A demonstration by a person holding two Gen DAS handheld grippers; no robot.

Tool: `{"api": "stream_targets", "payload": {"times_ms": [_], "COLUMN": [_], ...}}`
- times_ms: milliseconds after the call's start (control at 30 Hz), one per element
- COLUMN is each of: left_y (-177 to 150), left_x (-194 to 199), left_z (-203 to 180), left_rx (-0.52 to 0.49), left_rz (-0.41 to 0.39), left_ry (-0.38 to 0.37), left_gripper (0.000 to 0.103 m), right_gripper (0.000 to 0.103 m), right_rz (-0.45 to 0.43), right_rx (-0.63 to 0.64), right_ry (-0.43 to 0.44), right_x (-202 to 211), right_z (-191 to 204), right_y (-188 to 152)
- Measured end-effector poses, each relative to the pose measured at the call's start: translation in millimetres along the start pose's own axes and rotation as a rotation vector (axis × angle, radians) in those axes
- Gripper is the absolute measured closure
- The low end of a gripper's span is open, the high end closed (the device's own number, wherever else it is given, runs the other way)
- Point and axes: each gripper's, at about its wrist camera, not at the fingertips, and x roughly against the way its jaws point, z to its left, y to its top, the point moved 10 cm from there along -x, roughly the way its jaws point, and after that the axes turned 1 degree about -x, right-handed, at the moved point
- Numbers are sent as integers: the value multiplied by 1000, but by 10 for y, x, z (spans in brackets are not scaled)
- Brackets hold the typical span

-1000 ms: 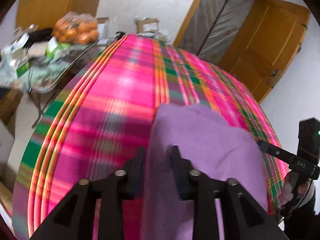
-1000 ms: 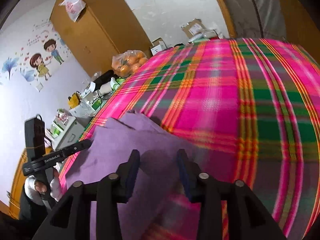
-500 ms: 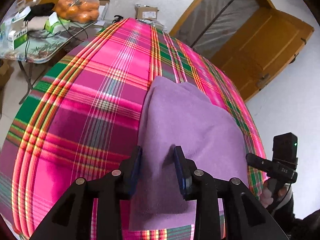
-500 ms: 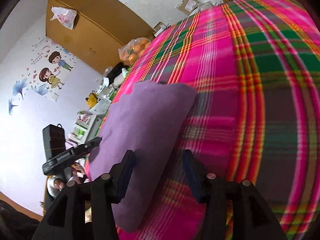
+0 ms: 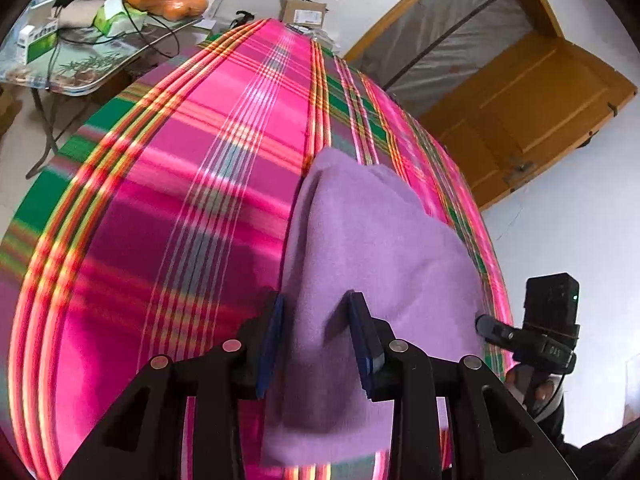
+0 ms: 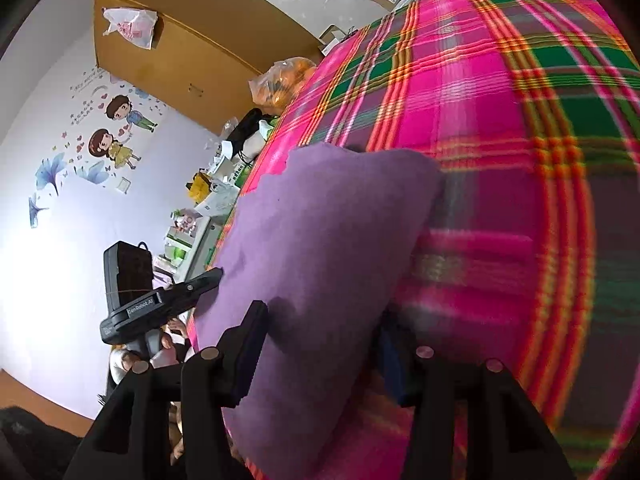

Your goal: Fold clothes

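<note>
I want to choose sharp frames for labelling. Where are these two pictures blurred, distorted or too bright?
Left wrist view: the plaid bedcover smears at lower left, and the fisheye bulges it; the purple cloth stays fairly sharp. Right wrist view: the bedcover blurs at right, and the wall glares white at left.

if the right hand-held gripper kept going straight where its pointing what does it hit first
Most likely the purple cloth, already between the opening jaws of the right hand-held gripper; beyond it lies the plaid bedcover. Depth is unclear.
</note>
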Motion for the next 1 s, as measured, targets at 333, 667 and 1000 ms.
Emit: {"api": "stream_targets", "payload": {"times_ms": [333,667,1000], "left_y": [-139,-62,165], "left_x": [31,-59,82], "left_z": [-84,-201,-336], "left_rx": [6,12,-33], "left_rz": [-29,-47,-108], "left_ry": [-40,-74,-100], "left_gripper": [69,79,81], "right_gripper": [53,71,73], "right_rz": [24,12,-26], "right_rx": [2,50,129], "right_ry": [4,-37,-48], "right_x": [15,-26,36], "right_z": [50,102,289], "right_y": [-170,-85,163]}}
